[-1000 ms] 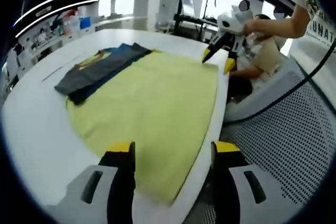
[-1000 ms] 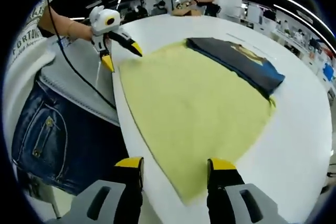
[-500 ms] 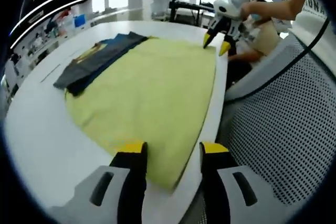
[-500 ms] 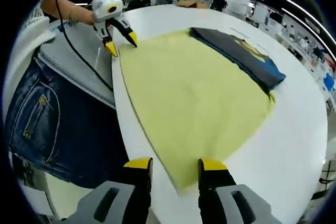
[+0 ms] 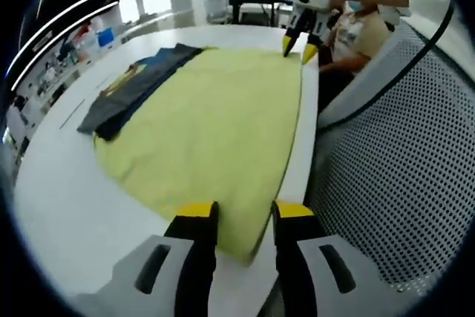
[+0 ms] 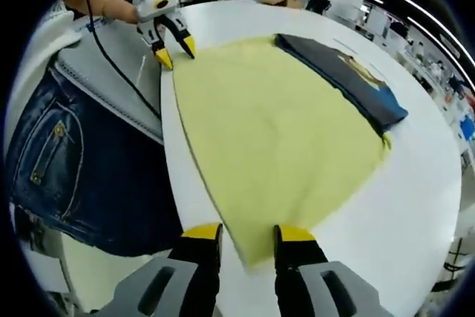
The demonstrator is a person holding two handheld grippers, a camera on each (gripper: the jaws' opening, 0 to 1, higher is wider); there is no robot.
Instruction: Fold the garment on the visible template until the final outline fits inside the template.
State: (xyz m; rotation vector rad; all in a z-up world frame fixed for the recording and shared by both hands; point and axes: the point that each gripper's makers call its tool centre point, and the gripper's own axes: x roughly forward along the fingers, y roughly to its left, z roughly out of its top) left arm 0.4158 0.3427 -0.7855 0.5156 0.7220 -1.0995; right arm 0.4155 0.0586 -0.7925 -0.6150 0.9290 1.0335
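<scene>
- along the white counter (image 5: 59, 183) edge, we pinch the yellow garment (image 5: 208, 124) corners: left gripper (image 5: 241, 217) and right gripper (image 6: 247, 234) fingers nearly closed on cloth, for folding.
- dark blue garment (image 6: 345, 79) lies along its far edge.

The pale yellow cloth garment (image 5: 215, 124) looks soft and matt, lying flat on the smooth, faintly glossy white surface (image 5: 67, 198). A folded dark blue-grey cloth garment (image 6: 345, 76) beside it is matt too, while the grey perforated chair back (image 5: 393, 176) looks like stiff dotted mesh.
</scene>
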